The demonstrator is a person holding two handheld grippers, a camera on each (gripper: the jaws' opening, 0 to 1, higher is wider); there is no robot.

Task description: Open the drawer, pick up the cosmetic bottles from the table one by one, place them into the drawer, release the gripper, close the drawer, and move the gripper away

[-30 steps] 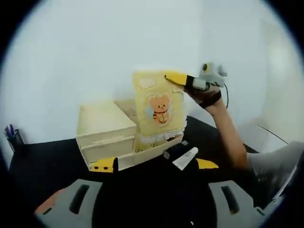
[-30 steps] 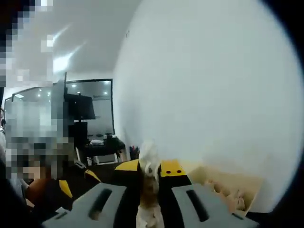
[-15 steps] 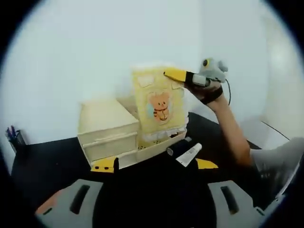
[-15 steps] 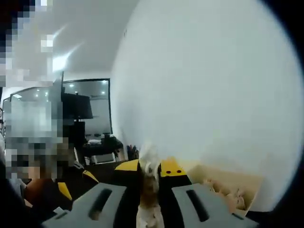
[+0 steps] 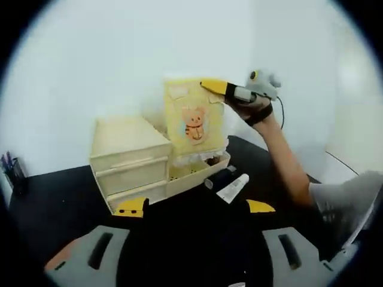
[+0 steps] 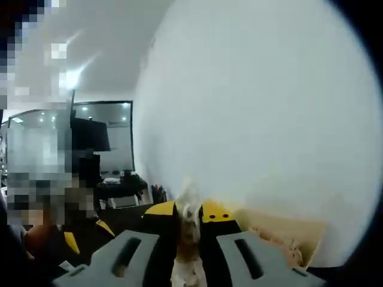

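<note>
The right gripper [image 5: 210,87] is clenched on a yellow bear-print cloth [image 5: 194,122], lifting it above the drawer unit [image 5: 128,156]. The left gripper [image 5: 194,207] hangs released. 2 bottles [image 5: 226,183] lie on the table [image 5: 60,197] beside the drawers. The thin fabric could slip and drop over them.

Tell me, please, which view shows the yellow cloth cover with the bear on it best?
The left gripper view: the whole cover hangs there, bear facing the camera, held up by the right gripper above the organizer. The right gripper view shows just a bunched, lace-trimmed edge of it pinched between the jaws.
</note>
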